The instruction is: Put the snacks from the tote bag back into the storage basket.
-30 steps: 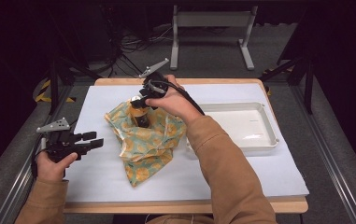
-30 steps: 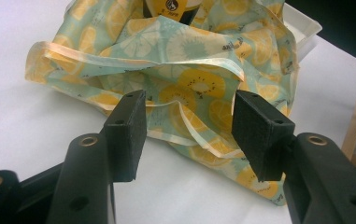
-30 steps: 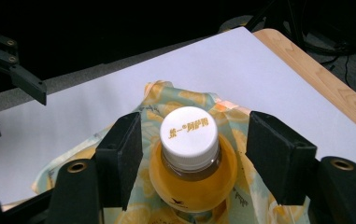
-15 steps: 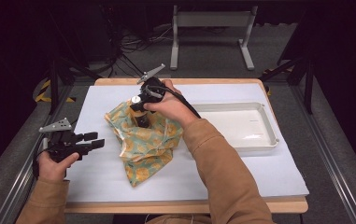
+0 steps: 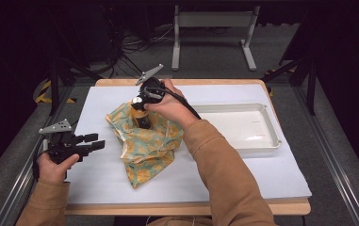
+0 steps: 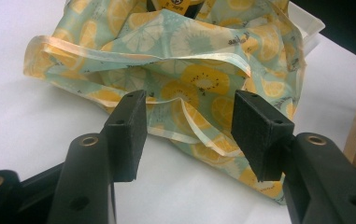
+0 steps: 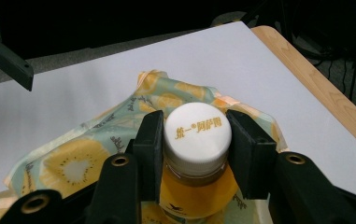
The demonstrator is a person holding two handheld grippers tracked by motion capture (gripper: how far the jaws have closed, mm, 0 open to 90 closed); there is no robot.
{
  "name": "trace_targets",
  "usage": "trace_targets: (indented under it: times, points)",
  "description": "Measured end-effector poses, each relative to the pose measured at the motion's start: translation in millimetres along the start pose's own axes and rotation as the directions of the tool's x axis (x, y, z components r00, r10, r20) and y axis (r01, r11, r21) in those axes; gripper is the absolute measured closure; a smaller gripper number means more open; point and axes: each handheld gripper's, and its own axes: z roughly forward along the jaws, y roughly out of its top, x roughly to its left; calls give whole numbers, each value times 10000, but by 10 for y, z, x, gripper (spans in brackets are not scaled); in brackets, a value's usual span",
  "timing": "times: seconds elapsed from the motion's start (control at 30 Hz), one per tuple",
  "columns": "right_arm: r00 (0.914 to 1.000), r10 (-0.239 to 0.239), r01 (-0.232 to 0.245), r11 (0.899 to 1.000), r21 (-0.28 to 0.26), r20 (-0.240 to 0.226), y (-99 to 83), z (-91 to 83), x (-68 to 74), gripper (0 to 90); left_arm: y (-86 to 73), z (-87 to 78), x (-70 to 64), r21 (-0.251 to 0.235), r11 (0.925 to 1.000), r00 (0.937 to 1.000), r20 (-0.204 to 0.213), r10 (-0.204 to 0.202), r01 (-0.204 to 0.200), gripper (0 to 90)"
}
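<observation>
Gripping a bottle (image 7: 196,161) of orange drink by its white cap (image 7: 197,133), the right gripper (image 7: 195,140) has its two black jaws pressed against opposite sides of the cap, as its own view shows; in the high view the same gripper (image 5: 142,110) stands over the far part of a fruit-print cloth bag (image 5: 144,141), held from above by the right hand (image 5: 170,106). The bottle (image 5: 142,117) stands upright with the bag bunched around its lower part, on the white mat (image 5: 262,174) that covers the table. The left gripper (image 5: 92,143) lies low over the mat near the left edge, just beside the bag but apart from it, held by the left hand (image 5: 54,162). Its own view shows the jaws spread wide with nothing between them, pointing at the bag's (image 6: 189,79) folded rim. A white tray (image 5: 271,127) sits on the mat to the right, well apart from the bag.
</observation>
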Motion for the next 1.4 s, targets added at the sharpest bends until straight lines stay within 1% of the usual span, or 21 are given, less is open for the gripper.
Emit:
trace_targets:
  times: [0.13,0.2,0.27,0.33,0.4,0.43,0.47,0.5,0.67,0.7,0.77,0.8,0.93,1.0,1.03,1.17,1.23,1.27,1.3,1.33,1.4]
  points:
    - [10000,-66,66,9999,-76,52,26,-42,9,590,-3,5,5,16,10000,10000,-4,0,0,461]
    - [9999,-119,120,9998,-152,37,58,-88,12,590,-4,14,7,75,9999,10000,-2,73,-73,461]
    - [9998,-168,169,9997,-172,63,102,-150,24,590,-5,25,-6,101,9999,10000,23,-4,4,461]
    - [9996,-279,281,9994,-213,85,149,-223,44,590,-5,31,-8,88,10000,10000,-1,22,-22,461]
    - [9995,-308,310,9993,-196,105,162,-246,52,590,-5,35,-10,129,9999,10000,-2,45,-45,460]
    - [9992,-373,377,9987,-334,139,186,-296,66,590,-6,41,-13,149,9999,10000,-23,53,-52,460]
    - [9994,-333,338,9985,-425,134,197,-322,73,590,-6,45,-18,188,9998,10000,-44,57,-56,461]
    - [9995,-311,315,9984,-472,94,207,-345,77,590,-4,47,-14,228,9996,9999,-36,155,-154,461]
    - [9993,-352,349,9988,-357,-83,258,-431,118,590,-6,60,-14,251,9996,9999,-18,120,-120,460]
    - [9993,-364,360,9986,-377,-97,270,-450,129,590,-8,63,-16,252,9997,10000,-30,57,-56,460]
    - [9989,-445,440,9984,-365,-129,300,-488,149,590,-8,67,-10,305,9994,9999,-20,136,-135,460]
    - [9989,-458,453,9983,-366,-132,310,-500,156,590,-10,71,-17,302,9995,10000,-26,49,-48,460]
    - [9985,-489,477,9978,-470,-235,354,-578,180,590,-13,73,-1,330,9993,9998,-81,202,-199,461]
    - [9985,-485,471,9975,-520,-265,367,-613,189,590,-21,79,-8,299,9996,10000,-38,-7,8,460]
    - [9985,-473,459,9975,-533,-265,373,-635,197,590,-22,81,0,297,9996,10000,-24,29,-28,460]
    - [9982,-465,435,9962,-751,-388,380,-729,207,590,-29,98,8,326,9994,10000,-2,-77,77,459]
    - [9981,-418,382,9963,-772,-458,382,-782,207,590,-28,106,16,337,9994,10000,-16,-28,28,457]
    - [9981,-410,372,9962,-790,-460,384,-809,205,590,-30,110,14,360,9993,10000,-10,-68,69,456]
    - [9982,-412,375,9960,-808,-444,385,-838,204,590,-29,113,21,383,9993,10000,-2,34,-34,455]
    - [9982,-402,365,9960,-818,-437,387,-862,203,590,-33,120,12,378,9992,9999,17,-105,105,455]
    - [9984,-424,389,9953,-885,-381,388,-931,199,590,-34,130,18,410,9991,10000,38,-85,83,456]
